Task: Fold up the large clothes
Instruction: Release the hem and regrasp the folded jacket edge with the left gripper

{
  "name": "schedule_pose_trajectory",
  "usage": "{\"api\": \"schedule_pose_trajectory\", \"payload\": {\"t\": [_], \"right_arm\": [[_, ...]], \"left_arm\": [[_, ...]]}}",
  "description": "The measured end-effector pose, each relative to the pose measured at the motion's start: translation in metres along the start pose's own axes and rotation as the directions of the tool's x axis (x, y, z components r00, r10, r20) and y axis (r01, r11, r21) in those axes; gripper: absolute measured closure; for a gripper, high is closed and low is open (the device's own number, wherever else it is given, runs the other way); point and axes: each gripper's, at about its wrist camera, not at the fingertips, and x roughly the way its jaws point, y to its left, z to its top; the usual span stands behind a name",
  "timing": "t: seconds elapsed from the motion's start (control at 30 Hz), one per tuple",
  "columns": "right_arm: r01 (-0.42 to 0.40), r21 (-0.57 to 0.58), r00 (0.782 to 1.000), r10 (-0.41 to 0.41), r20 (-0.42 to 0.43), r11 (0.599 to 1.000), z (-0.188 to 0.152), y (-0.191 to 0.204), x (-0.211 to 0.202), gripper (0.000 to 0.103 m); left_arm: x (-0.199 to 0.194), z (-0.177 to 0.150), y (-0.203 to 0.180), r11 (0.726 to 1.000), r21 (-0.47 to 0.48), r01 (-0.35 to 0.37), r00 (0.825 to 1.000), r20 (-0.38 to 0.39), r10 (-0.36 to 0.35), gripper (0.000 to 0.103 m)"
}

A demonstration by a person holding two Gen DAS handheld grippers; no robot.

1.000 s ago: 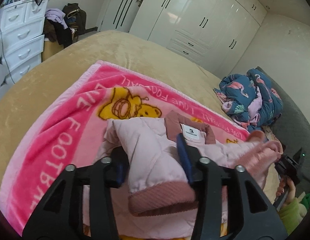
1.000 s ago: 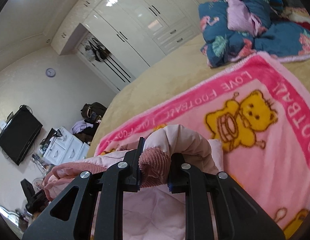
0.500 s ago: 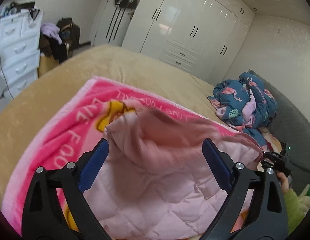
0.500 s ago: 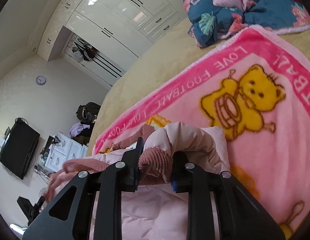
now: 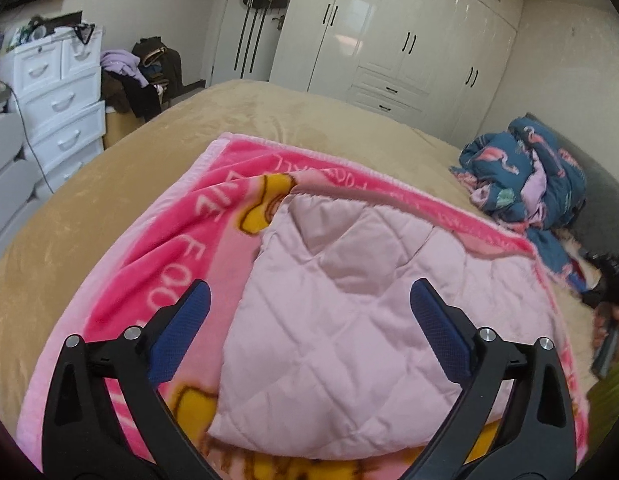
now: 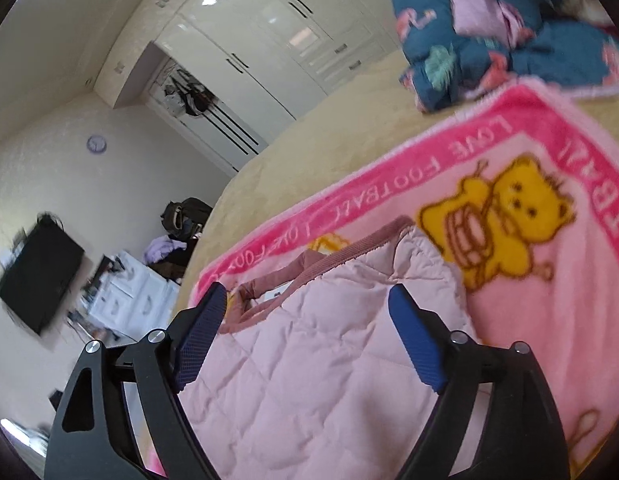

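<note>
Only the right wrist view shows the pink jacket's collar; both the left gripper and right gripper, earlier pinching it, are opening, pads clear.

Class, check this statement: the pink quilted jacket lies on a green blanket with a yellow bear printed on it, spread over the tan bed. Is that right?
Not quite. The blanket under the jacket is pink, not green; the right wrist view shows it clearly. The rest holds: it has a yellow bear printed on it and is spread over the tan bed.
</note>
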Motion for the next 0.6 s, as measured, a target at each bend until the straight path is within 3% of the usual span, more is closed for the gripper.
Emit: {"api": "schedule_pose_trajectory", "payload": {"t": [0.1, 0.13, 0.17, 0.3, 0.47, 0.6], "right_arm": [[0.066, -0.138, 0.998, -0.063, 0.021, 0.988, -0.014, 0.008, -0.015, 0.020], [0.084, -0.177, 0.996, -0.082, 0.020, 0.981, -0.020, 0.010, -0.018, 0.017], [0.111, -0.219, 0.994, -0.110, 0.016, 0.969, -0.026, 0.012, -0.019, 0.006], [0.192, -0.368, 0.978, -0.209, -0.008, 0.910, -0.056, 0.010, -0.016, 0.005], [0.224, -0.387, 0.961, -0.269, -0.064, 0.894, -0.085, -0.011, -0.004, 0.005], [0.242, -0.384, 0.954, -0.292, -0.075, 0.891, -0.093, -0.025, 0.005, 0.005]], "left_arm": [[0.002, -0.009, -0.001, 0.998, 0.046, -0.035, 0.999, -0.003, 0.035, 0.009], [0.004, -0.012, -0.001, 0.997, 0.061, -0.046, 0.999, -0.005, 0.046, 0.009], [0.007, -0.016, -0.001, 0.995, 0.078, -0.061, 0.998, -0.014, 0.062, 0.009], [0.019, -0.032, 0.006, 0.992, 0.097, -0.083, 0.995, -0.055, 0.088, 0.009], [0.033, -0.050, 0.024, 0.993, 0.075, -0.094, 0.990, -0.097, 0.101, 0.009], [0.043, -0.057, 0.034, 0.999, 0.023, -0.047, 0.990, -0.133, 0.050, 0.009]]}}
